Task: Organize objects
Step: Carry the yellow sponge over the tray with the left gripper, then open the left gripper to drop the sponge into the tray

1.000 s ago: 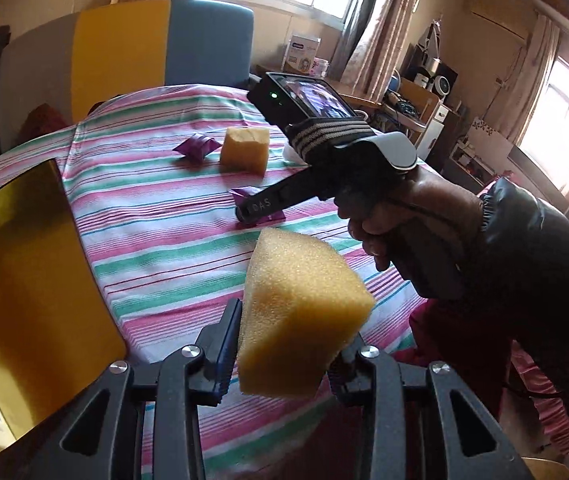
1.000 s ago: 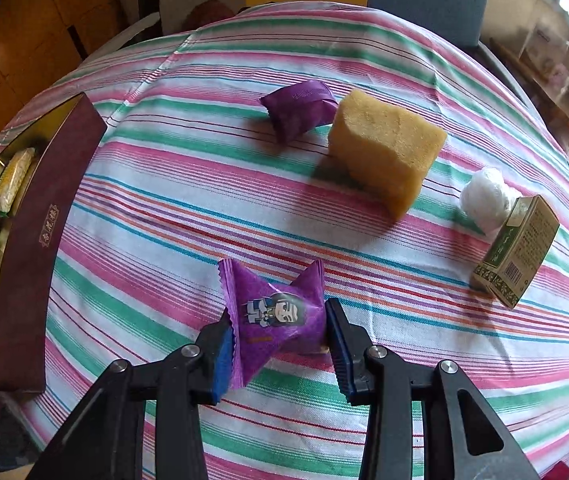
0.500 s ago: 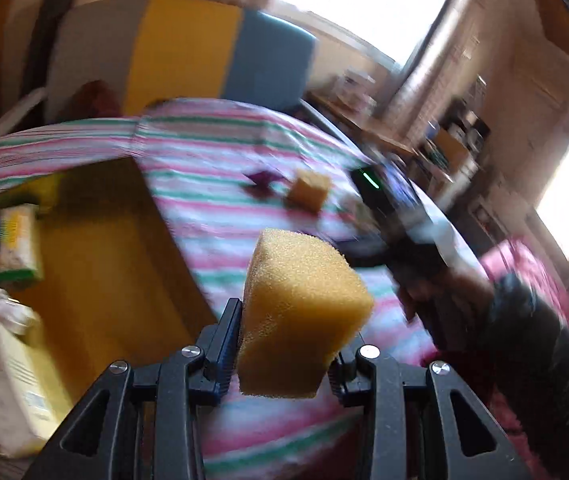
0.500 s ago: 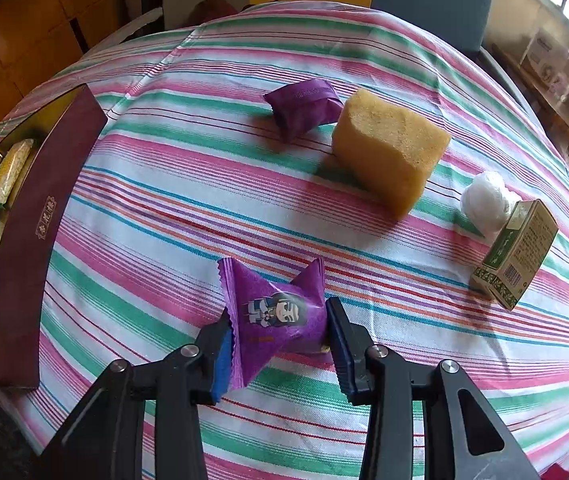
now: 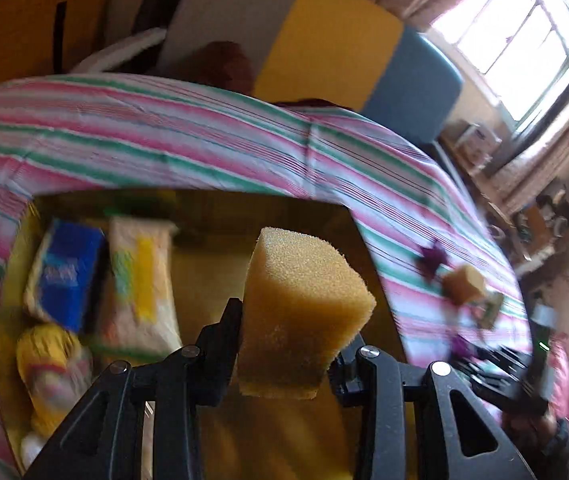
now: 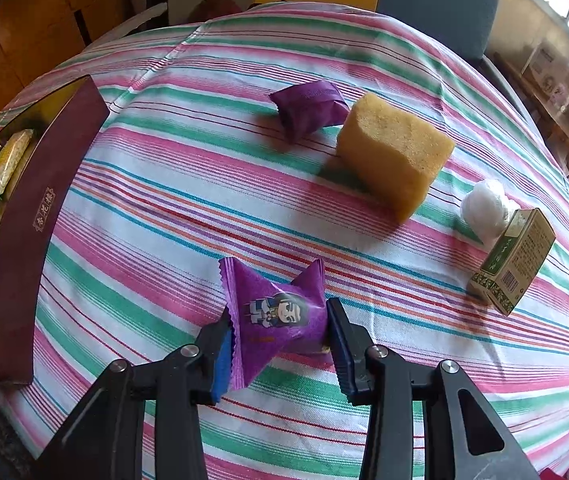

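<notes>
My left gripper (image 5: 286, 344) is shut on a yellow sponge (image 5: 300, 312) and holds it over the open gold-lined box (image 5: 212, 280), which has several packets in its left part. My right gripper (image 6: 278, 340) is shut on a purple candy packet (image 6: 272, 316) with a cartoon figure, just above the striped tablecloth (image 6: 164, 208). The box's dark red wall (image 6: 32, 220) stands at the left of the right wrist view. A second yellow sponge (image 6: 394, 152) and a second purple packet (image 6: 308, 108) lie on the cloth beyond.
A white ball (image 6: 488, 208) and a green carton (image 6: 512, 260) sit at the table's right. In the box lie a blue packet (image 5: 64, 276), a pale yellow packet (image 5: 140, 284) and a yellow wrapped item (image 5: 52, 368). A multicolour chair (image 5: 324, 52) stands behind the table.
My left gripper has swung left with the sponge, from over the cloth to over the open box. My right gripper has stayed nearly in place with the purple packet.
</notes>
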{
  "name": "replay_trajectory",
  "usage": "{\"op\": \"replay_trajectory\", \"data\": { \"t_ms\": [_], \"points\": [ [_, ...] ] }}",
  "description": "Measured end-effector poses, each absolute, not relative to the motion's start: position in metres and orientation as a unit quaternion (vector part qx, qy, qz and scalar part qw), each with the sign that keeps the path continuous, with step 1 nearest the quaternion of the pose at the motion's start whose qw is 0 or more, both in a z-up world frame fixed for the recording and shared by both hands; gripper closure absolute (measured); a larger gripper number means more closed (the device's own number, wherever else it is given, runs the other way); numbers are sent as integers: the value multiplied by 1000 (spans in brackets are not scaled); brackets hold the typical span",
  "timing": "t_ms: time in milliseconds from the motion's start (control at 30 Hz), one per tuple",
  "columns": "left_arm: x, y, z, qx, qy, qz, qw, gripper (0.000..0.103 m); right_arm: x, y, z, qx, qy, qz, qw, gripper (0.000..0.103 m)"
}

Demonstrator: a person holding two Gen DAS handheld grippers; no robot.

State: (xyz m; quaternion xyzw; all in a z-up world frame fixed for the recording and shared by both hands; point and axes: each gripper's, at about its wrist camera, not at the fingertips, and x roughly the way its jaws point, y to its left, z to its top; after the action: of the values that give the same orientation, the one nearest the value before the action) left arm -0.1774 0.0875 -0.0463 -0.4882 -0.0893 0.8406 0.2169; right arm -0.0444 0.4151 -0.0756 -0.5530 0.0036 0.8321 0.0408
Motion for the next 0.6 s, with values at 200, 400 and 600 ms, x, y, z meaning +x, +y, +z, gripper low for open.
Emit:
{"op": "replay_trajectory", "data": {
  "t_ms": [200,400,600],
  "points": [
    [-217,89,-76,-512,-92,834,185,64,-46,415,-75,-553,1,832,39,61],
    [-227,91,-85,-517,-67,835,173,37,-48,416,-74,-553,3,832,37,61],
    [-214,83,-60,-494,-63,849,174,30,-49,416,-72,-554,5,831,37,60]
  ]
}}
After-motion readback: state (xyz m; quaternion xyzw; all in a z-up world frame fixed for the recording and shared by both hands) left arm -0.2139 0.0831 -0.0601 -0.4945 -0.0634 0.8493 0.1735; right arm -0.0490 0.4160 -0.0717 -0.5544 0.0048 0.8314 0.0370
